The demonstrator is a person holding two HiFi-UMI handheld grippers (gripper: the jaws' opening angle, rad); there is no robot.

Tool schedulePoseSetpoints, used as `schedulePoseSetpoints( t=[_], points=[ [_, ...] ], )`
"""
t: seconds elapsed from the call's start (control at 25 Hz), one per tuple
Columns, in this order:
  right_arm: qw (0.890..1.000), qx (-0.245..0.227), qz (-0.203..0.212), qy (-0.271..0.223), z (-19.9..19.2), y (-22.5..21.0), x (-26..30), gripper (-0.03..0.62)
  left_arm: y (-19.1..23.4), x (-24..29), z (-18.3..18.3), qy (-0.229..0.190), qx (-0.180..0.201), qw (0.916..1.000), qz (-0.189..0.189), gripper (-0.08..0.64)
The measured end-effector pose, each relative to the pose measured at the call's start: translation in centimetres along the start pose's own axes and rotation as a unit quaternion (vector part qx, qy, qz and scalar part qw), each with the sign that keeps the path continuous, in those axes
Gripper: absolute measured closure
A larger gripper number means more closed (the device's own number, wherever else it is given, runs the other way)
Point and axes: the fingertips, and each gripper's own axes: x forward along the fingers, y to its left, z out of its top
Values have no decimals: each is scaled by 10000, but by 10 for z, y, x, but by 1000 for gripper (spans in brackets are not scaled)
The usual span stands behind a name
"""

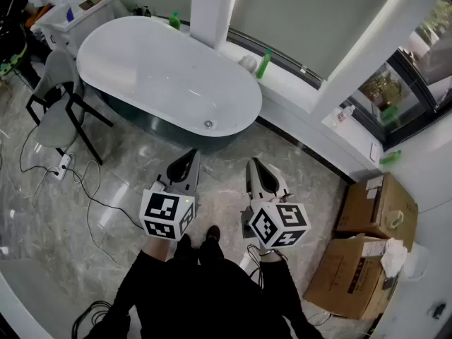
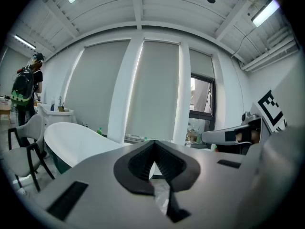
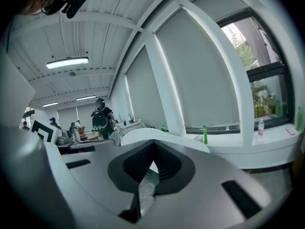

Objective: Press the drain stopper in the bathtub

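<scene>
Head view, from the bottom edge upward: the person's dark sleeves [image 1: 205, 288] fill the lower centre, and just above them the two tools are held side by side over the grey marble floor [image 1: 296, 168]. The left gripper [image 1: 189, 162] sits left of centre and the right gripper [image 1: 256, 169] right of centre, each with its marker cube toward the bottom of the frame and its tip pointing toward the top. Neither touches anything. In the left gripper view its jaws are closed tip to tip with nothing between them. The right gripper view shows the same for the other pair.

A stack of cardboard boxes [image 1: 374, 210] stands at the lower right. At the left edge, a white power strip [image 1: 63, 164] lies on the floor with a black cable trailing from it, below a grey chair [image 1: 53, 97] with black legs.

Above the grippers, well apart from both tips, stands the white oval bathtub [image 1: 141, 62], running from upper left toward the centre. The drain stopper [image 1: 207, 124] is a small round metal piece on the tub's floor at its end nearest the grippers.

Beyond the tub, a green bottle [image 1: 263, 64] stands on the white window ledge [image 1: 296, 87]. In the left gripper view, a person with a backpack [image 2: 26, 89] stands at the far left behind the tub.
</scene>
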Motion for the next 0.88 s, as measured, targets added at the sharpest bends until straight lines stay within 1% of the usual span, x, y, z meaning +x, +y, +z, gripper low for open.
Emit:
schedulePoseSetpoints(
  t=[0.4, 0.6, 0.88],
  points=[
    [9999, 48, -48, 94, -3, -20, 0, 591, -2, 13, -4, 80, -34, 9999, 98, 555],
    [9994, 282, 172, 49, -1, -32, 5, 591, -2, 25, -6, 124, -13, 9998, 139, 555],
    [9994, 261, 212, 14, 12, -63, 10, 591, -3, 49, 0, 75, 2, 9997, 248, 555]
  ],
)
